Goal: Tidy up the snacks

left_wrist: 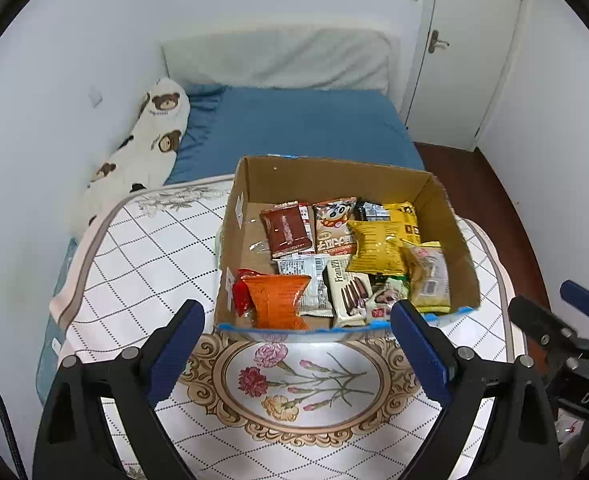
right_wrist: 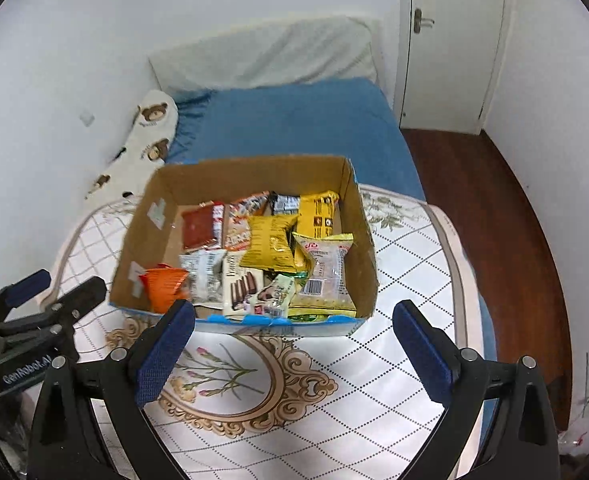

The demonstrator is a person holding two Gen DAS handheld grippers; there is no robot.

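Left wrist view: snack packets (left_wrist: 334, 256) are being held in a cardboard box (left_wrist: 326, 178) sitting on the bench (left_wrist: 142, 248) w/ floral cloth, bed (left_wrist: 294, 128) behind. Left tool (left_wrist: 296, 344) is being kept spread wide, nothing gripped, just short of box. Right tool (right_wrist: 294, 344) likewise released, empty.

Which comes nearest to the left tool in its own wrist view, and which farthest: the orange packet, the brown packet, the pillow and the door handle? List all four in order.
Measured from the left tool:
1. Orange packet: front left corner of the box, just ahead of the tool.
2. Brown packet: toward the back of the box.
3. Pillow: head of the bed.
4. Door handle: far right, behind the bed.
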